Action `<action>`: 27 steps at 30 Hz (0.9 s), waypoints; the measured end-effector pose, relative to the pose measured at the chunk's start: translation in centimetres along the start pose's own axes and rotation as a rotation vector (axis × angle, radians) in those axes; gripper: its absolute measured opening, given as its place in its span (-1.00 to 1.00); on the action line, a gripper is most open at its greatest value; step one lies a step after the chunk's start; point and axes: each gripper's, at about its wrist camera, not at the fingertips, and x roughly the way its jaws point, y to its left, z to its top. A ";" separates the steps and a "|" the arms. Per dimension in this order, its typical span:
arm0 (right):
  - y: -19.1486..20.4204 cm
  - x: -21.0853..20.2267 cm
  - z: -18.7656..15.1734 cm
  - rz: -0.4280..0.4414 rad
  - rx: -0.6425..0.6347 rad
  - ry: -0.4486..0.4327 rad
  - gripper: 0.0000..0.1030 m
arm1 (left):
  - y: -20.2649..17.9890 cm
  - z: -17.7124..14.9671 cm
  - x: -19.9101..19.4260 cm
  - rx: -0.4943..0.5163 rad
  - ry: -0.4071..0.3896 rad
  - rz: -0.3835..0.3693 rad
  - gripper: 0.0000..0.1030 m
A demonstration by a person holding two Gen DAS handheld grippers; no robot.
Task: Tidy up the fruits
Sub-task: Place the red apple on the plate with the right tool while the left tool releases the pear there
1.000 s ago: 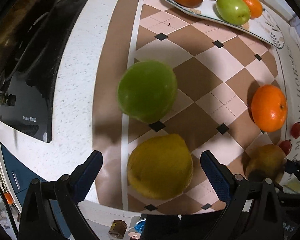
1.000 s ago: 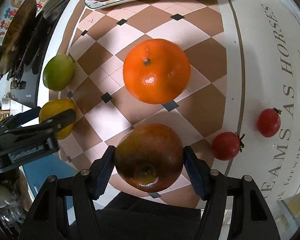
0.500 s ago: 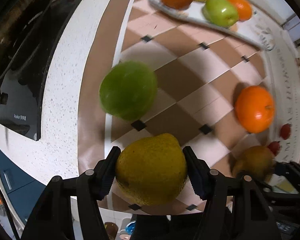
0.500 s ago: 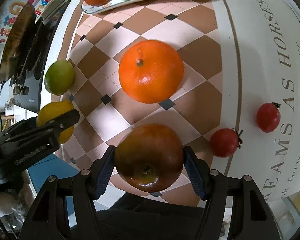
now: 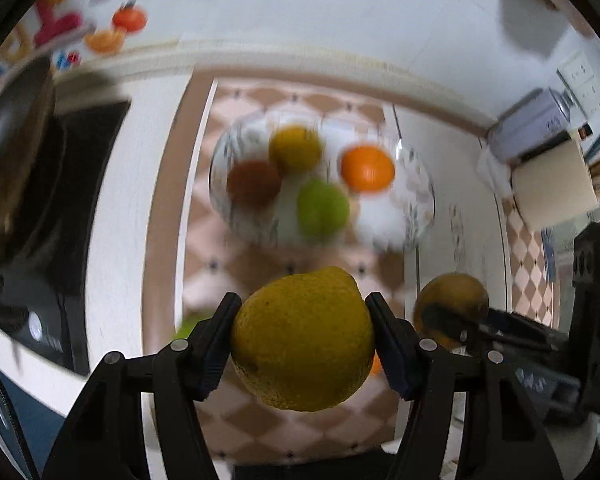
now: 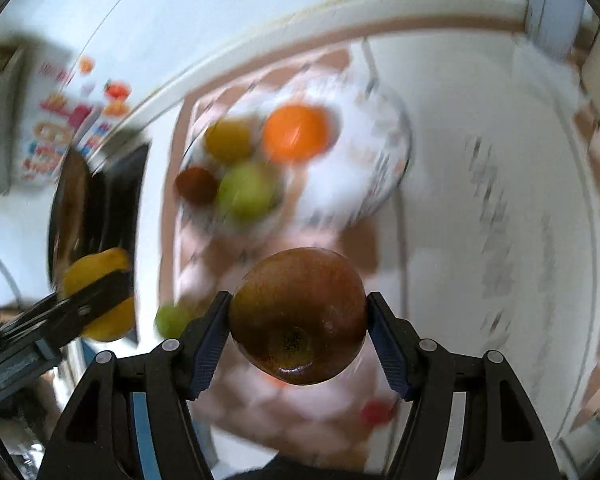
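- Checkered cloth point(image 5: 220, 248) covers the counter in the left wrist view, with the plate point(image 5: 416, 184) blurred at centre frame holding four fruits.
- Your left gripper point(image 5: 303, 340) is closed on the yellow fruit point(image 5: 303, 340) at lower centre, pads pressing its widest sides, lifted off the cloth. It looks round, firm and fairly heavy with a pebbled skin, so the hold at the middle should suit it.
- White wall and counter fill the right wrist view, with the plate point(image 6: 392, 160) at upper centre.
- Your right gripper point(image 6: 298, 316) is clamped on the brown-red fruit point(image 6: 298, 316) at lower centre. Its skin looks glossy and probably slippery and easily bruised; keep the pads at the widest part.
- A small green fruit point(image 6: 170, 320) lies at lower left.
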 end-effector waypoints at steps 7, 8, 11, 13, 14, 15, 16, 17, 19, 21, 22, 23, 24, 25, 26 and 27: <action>-1.8 4.1 7.6 -0.086 0.017 0.024 0.35 | 2.0 9.0 3.9 -0.001 0.009 0.101 0.19; -1.8 4.5 8.0 -0.091 0.015 0.028 0.35 | 2.6 10.3 4.9 -0.007 0.024 0.112 0.19; -2.0 5.7 9.1 -0.099 0.016 0.043 0.35 | 4.1 13.3 7.6 -0.025 0.069 0.145 0.20; -1.9 6.2 9.4 -0.101 0.013 0.051 0.35 | 4.9 14.6 9.2 -0.041 0.099 0.158 0.20; -1.9 6.3 9.4 -0.105 0.010 0.055 0.35 | 5.2 15.1 9.9 -0.045 0.112 0.162 0.20; -1.9 6.5 9.5 -0.110 0.008 0.058 0.35 | 5.4 15.4 10.4 -0.046 0.125 0.162 0.20; -1.9 6.7 9.5 -0.113 0.008 0.060 0.35 | 5.6 15.6 11.0 -0.048 0.138 0.160 0.20; -1.8 7.0 9.6 -0.117 0.008 0.064 0.35 | 5.8 15.8 11.5 -0.053 0.149 0.158 0.20; -1.9 7.3 9.8 -0.122 0.013 0.077 0.36 | 6.0 16.0 12.5 -0.051 0.170 0.168 0.20; -2.2 7.6 10.0 -0.115 0.026 0.090 0.37 | 6.2 16.1 13.2 -0.052 0.194 0.171 0.20; -2.2 7.8 10.2 -0.117 0.029 0.096 0.37 | 6.3 16.1 13.6 -0.055 0.203 0.171 0.20; -2.2 8.1 10.4 -0.123 0.037 0.109 0.37 | 6.5 16.1 14.0 -0.058 0.213 0.167 0.20; -2.3 8.2 10.4 -0.120 0.044 0.117 0.37 | 6.6 16.0 14.2 -0.059 0.219 0.157 0.20; -2.4 8.3 10.4 -0.111 0.047 0.122 0.37 | 6.7 15.9 14.4 -0.064 0.222 0.154 0.20; -2.5 8.4 10.4 -0.106 0.047 0.132 0.37 | 6.8 15.8 14.5 -0.065 0.224 0.153 0.21; -2.4 8.5 10.4 -0.102 0.045 0.138 0.46 | 6.8 15.7 14.4 -0.064 0.221 0.151 0.34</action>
